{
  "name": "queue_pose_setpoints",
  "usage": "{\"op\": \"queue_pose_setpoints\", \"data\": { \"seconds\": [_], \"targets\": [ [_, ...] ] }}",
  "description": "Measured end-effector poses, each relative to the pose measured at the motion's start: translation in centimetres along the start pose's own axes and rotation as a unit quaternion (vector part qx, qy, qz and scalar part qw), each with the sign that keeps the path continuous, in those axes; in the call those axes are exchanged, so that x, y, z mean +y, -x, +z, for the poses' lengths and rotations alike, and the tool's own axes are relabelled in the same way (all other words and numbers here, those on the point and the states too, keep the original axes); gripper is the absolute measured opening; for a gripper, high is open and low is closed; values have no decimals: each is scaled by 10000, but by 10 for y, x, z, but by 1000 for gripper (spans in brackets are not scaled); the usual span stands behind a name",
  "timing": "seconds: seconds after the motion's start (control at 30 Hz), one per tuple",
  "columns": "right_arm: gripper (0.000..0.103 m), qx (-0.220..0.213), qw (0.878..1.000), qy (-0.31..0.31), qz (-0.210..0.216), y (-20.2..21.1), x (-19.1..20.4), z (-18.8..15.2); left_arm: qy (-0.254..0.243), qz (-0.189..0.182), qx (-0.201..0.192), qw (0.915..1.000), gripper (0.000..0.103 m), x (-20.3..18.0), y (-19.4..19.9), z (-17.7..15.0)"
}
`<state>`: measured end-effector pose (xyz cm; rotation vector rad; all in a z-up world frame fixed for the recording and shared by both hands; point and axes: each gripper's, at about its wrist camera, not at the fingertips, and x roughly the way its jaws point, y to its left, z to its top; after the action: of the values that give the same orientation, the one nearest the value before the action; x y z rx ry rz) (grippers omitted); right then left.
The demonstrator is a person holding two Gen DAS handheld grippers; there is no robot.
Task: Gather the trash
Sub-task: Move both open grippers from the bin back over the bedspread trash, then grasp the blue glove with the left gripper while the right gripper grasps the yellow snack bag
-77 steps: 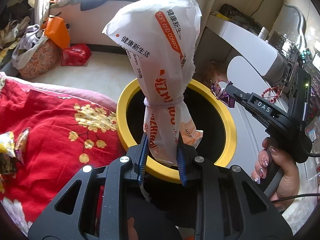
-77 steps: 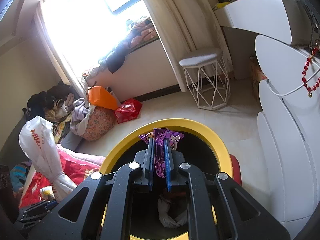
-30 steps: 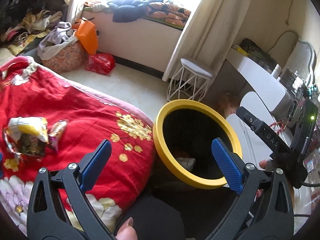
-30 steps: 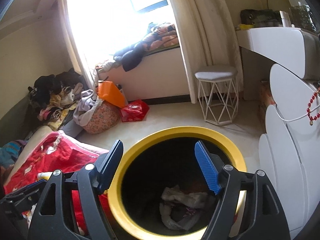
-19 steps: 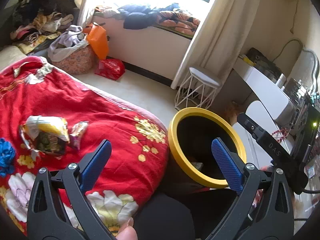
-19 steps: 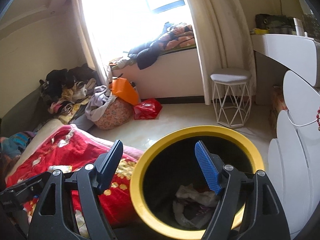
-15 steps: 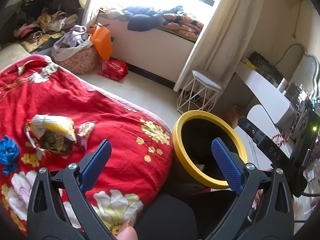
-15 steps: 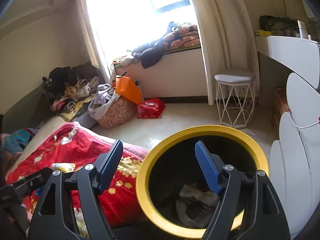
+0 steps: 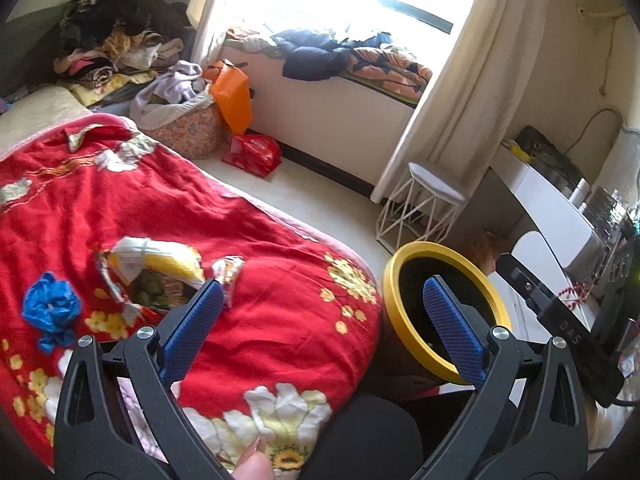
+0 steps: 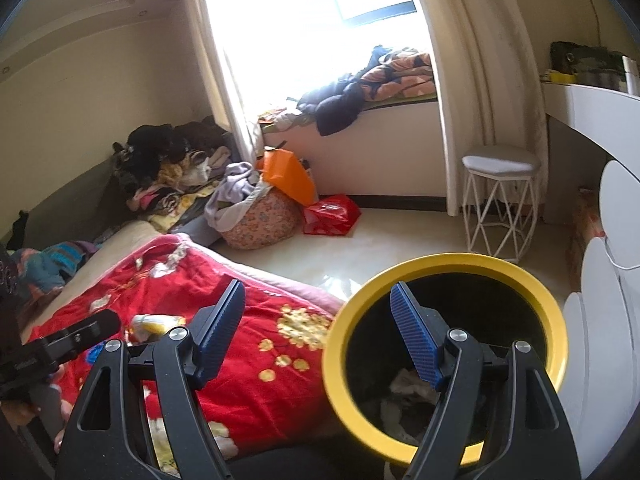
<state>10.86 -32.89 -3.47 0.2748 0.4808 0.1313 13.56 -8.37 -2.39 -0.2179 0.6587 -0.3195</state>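
A yellow-rimmed black trash bin (image 9: 400, 256) stands on the floor beside a bed with a red flowered quilt (image 9: 260, 248); the right wrist view shows the bin (image 10: 448, 262) with crumpled trash inside. On the quilt lie a torn yellow and silver snack bag (image 9: 160, 268), a small foil wrapper (image 9: 230, 270) and a crumpled blue piece (image 9: 50, 308). My left gripper (image 9: 324, 320) is open and empty above the quilt's edge, between the trash and the bin. My right gripper (image 10: 320, 328) is open and empty above the bin's left rim.
A white wire stool (image 9: 424, 212) stands by the curtain beyond the bin. White rounded furniture (image 10: 612, 280) is right of the bin. A laundry basket (image 10: 256, 216), an orange bag (image 10: 288, 178) and a red bag (image 10: 330, 210) sit on the floor under the window seat.
Both grippers let go of their trash over the bin and opened. Both views have since swung left, from the bin toward the quilt, bringing the snack bag and blue piece into view.
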Motion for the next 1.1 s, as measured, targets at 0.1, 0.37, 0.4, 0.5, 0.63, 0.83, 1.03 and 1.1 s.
{"op": "queue_pose_setpoints", "data": {
  "seconds": [0.1,0.37,0.4,0.5,0.63,0.83,1.03,1.1],
  "targets": [
    [73,20,9999,100,109,-1,11,0,16,60,-55,10000,92,6,4,2],
    [73,115,9986,371,371,-4,39,-3,109,205,-173,9996,92,26,13,5],
    [73,125,9984,390,396,-5,41,-4,136,231,-184,9995,92,29,14,5],
    [73,178,9973,506,500,-8,53,-5,220,311,-213,9990,92,38,16,6],
    [73,232,9957,640,634,-12,67,-7,293,452,-268,9982,92,51,20,7],
    [73,349,9918,884,857,-24,92,-9,462,673,-312,9962,92,75,27,9],
    [73,518,9866,1173,1008,-39,117,-15,566,863,-370,9940,92,94,35,8],
    [73,563,9846,1276,1056,-43,124,-18,626,900,-385,9932,92,101,38,8]
  ]
}}
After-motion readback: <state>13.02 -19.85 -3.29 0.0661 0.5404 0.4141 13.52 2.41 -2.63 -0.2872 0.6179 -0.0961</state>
